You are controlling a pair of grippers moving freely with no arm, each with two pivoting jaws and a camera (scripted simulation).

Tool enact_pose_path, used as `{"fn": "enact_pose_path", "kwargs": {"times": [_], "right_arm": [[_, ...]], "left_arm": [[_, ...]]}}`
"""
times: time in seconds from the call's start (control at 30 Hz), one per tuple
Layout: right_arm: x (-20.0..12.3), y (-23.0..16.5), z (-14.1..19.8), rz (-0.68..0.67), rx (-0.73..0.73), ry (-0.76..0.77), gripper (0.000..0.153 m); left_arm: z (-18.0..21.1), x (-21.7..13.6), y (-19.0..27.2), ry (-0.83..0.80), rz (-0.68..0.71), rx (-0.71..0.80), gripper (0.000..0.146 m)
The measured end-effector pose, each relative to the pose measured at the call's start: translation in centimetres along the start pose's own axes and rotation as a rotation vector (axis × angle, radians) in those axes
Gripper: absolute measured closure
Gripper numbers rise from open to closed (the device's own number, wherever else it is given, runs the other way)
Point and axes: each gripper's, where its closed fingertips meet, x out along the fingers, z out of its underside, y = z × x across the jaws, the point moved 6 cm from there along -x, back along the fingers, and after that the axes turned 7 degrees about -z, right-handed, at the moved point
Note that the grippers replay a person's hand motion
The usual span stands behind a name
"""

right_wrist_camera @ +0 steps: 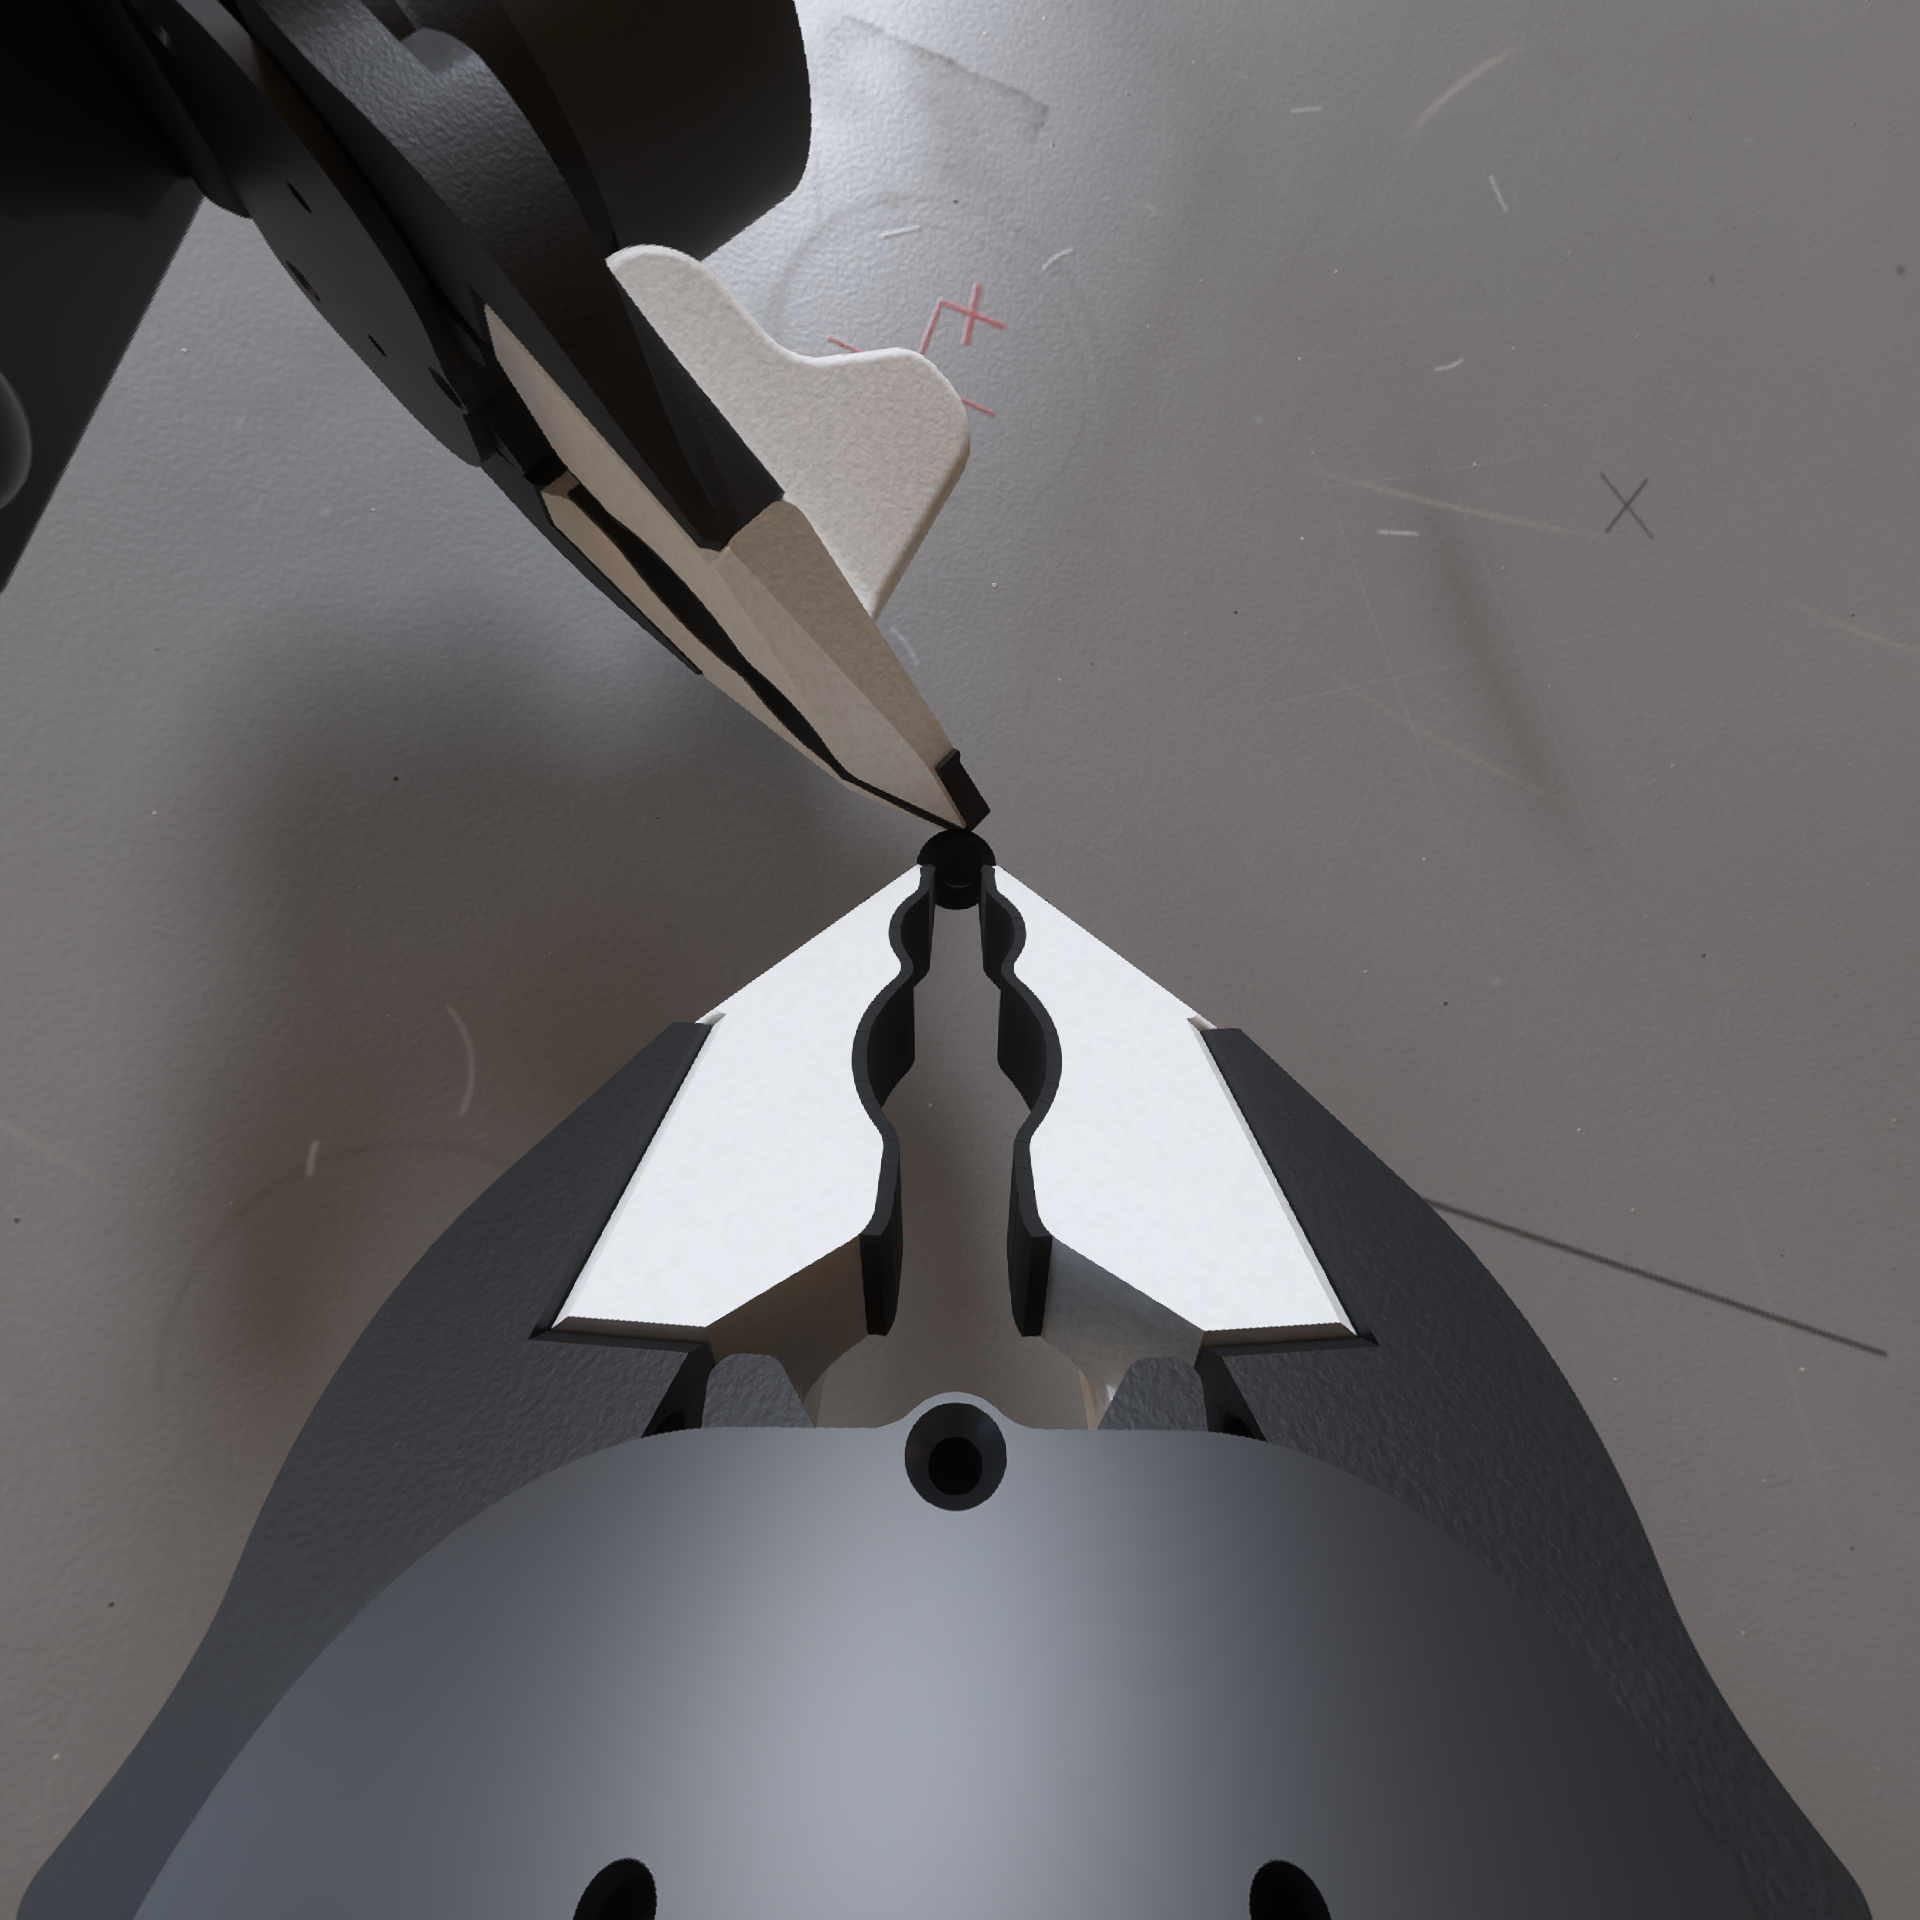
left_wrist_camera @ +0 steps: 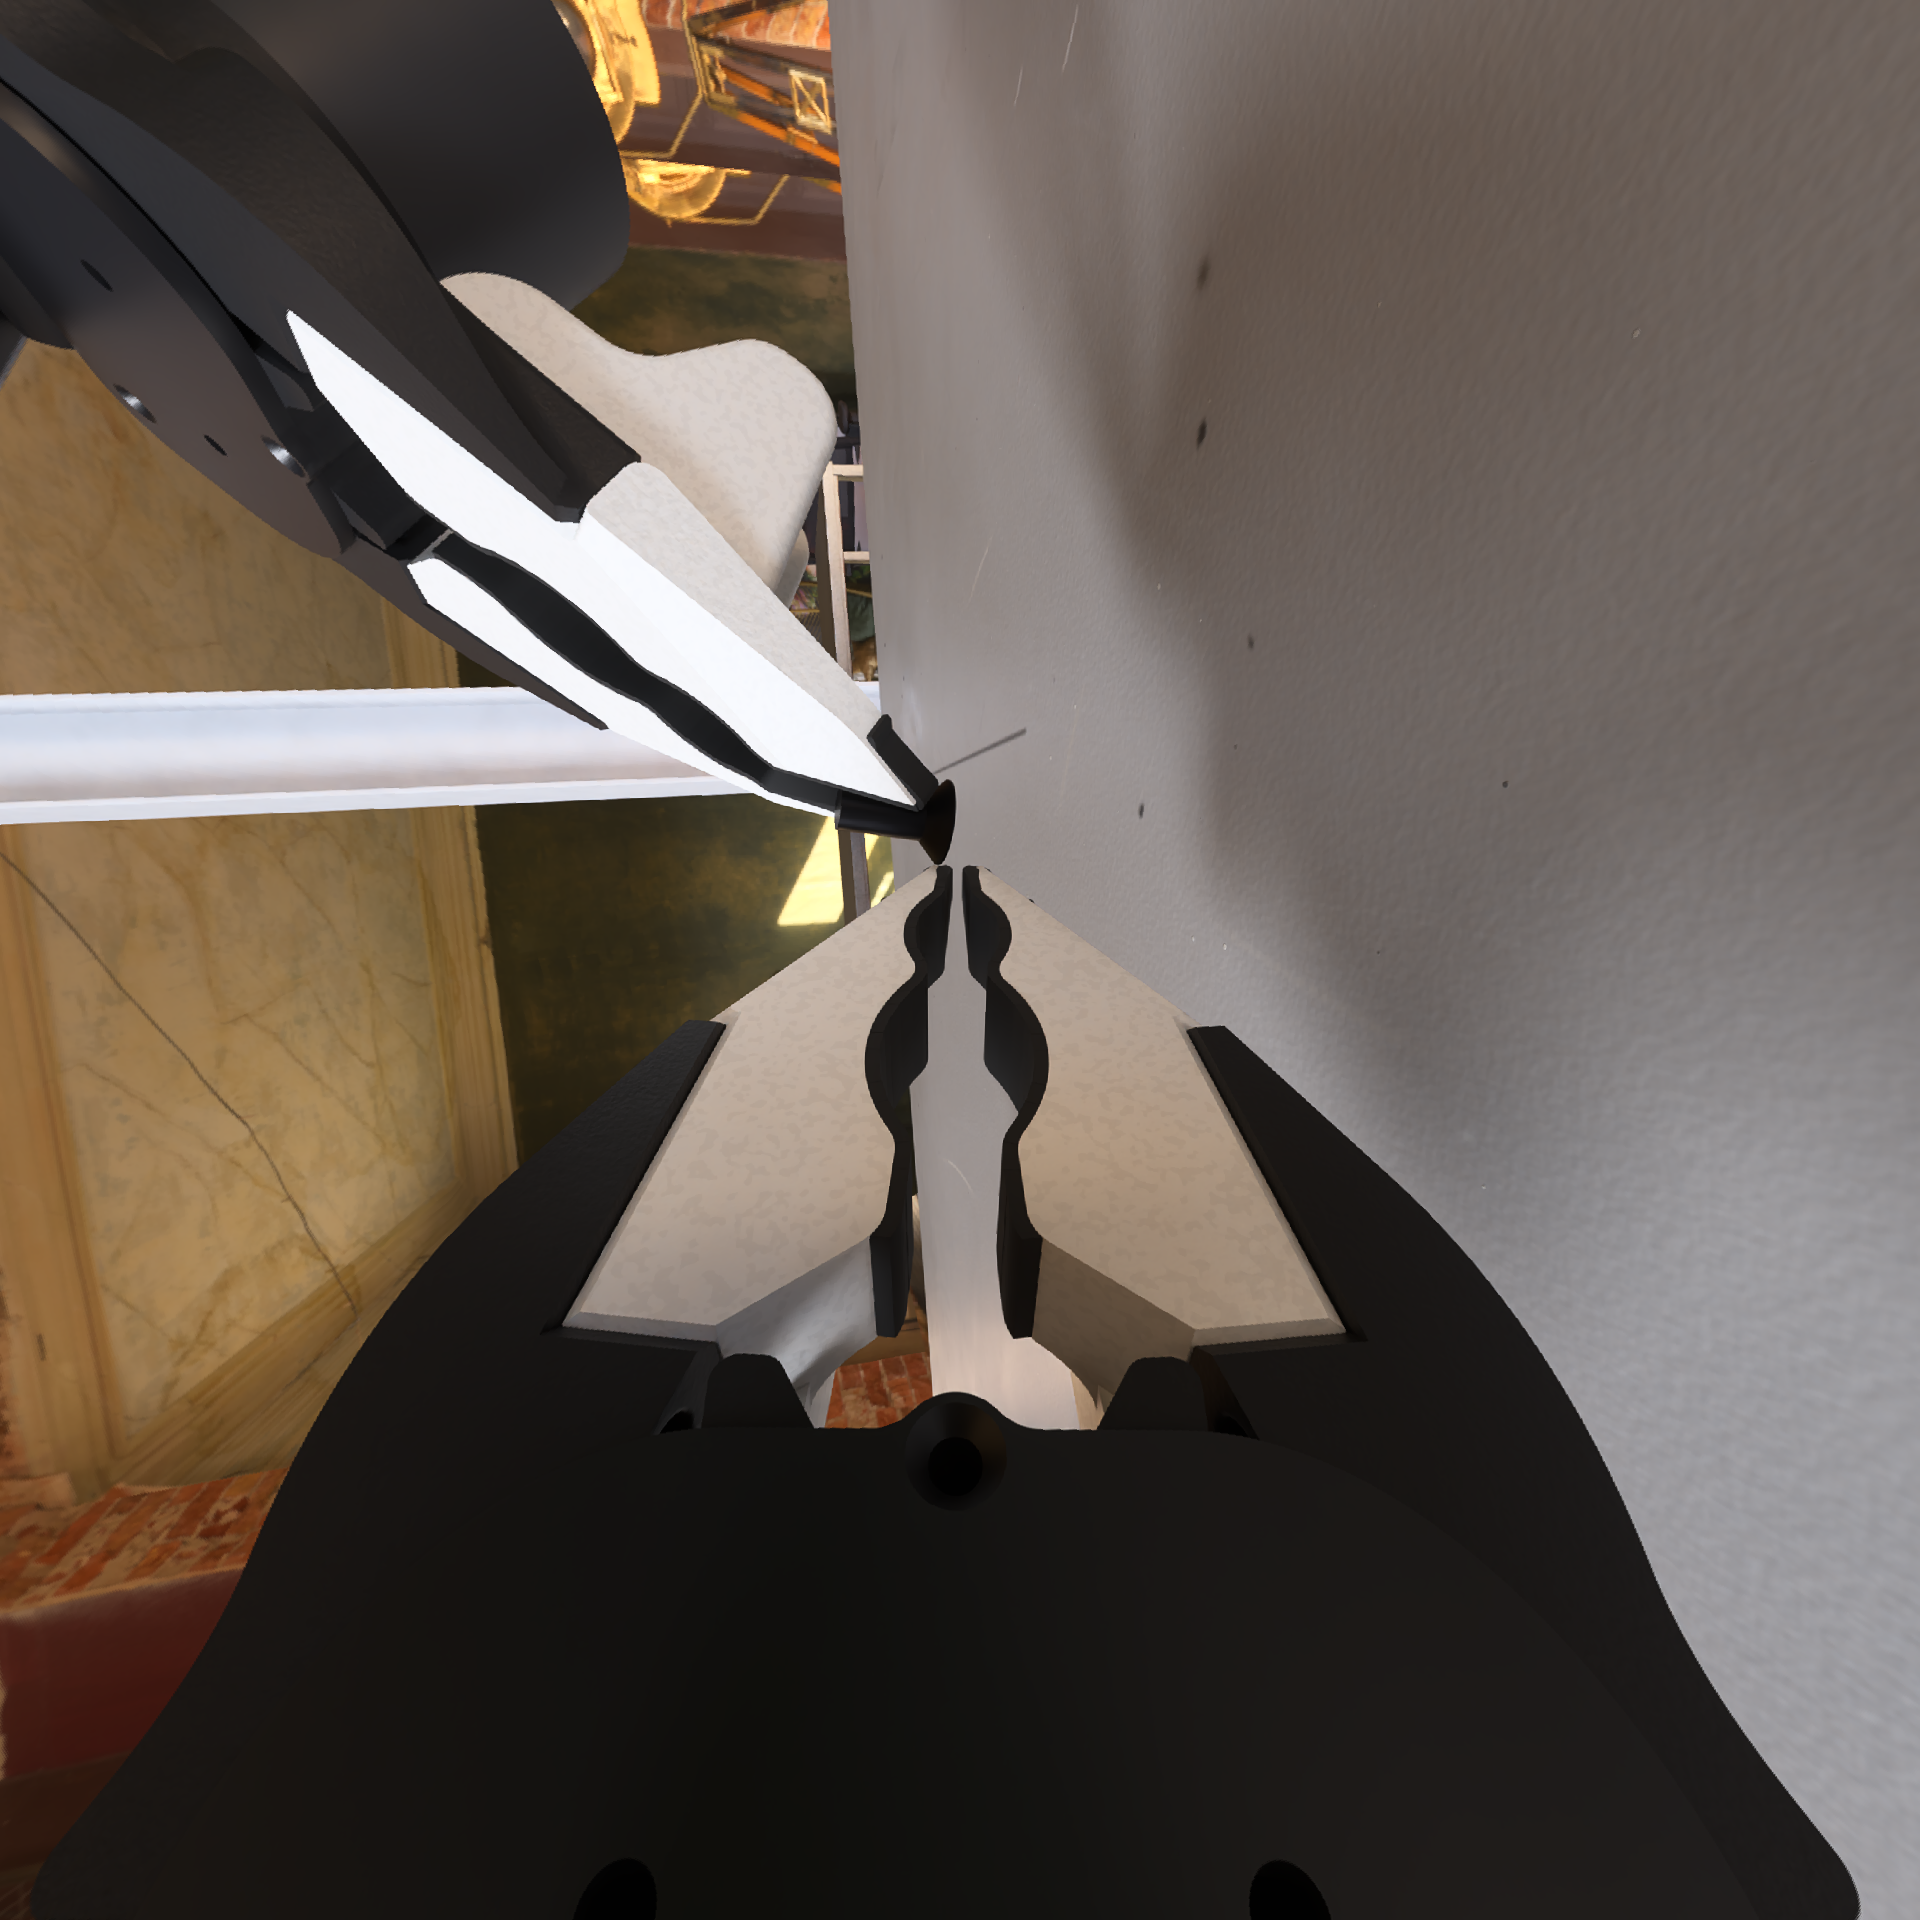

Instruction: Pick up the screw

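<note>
The screw (right_wrist_camera: 954, 856) is small and black with a flared head. My right gripper (right_wrist_camera: 954, 891) is shut on its shank, with the head sticking out past the fingertips above the grey table (right_wrist_camera: 1455, 935). In the left wrist view the right gripper (left_wrist_camera: 896, 812) reaches in from the upper left and holds the screw (left_wrist_camera: 938, 821) beside the table (left_wrist_camera: 1455, 935). My left gripper (left_wrist_camera: 956, 875) is shut and empty, its tips just below the screw's head. In the right wrist view the left gripper (right_wrist_camera: 961, 812) comes from the upper left, its tips against the head.
The table's edge (left_wrist_camera: 857, 582) runs up the middle of the left wrist view, with a white bar (left_wrist_camera: 260, 748), a marbled wall and brick beyond it. Scratches, a red mark (right_wrist_camera: 966, 322) and a pencilled cross (right_wrist_camera: 1628, 506) lie on the table.
</note>
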Motion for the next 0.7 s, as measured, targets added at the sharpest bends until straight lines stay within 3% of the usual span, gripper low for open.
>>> {"fn": "enact_pose_path", "kwargs": {"times": [0.7], "right_arm": [[0.06, 0.14, 0.08, -0.01, 0.027, -0.007, 0.145]], "left_arm": [[-0.06, 0.02, -0.07, 0.0, 0.0, -0.005, 0.144]]}}
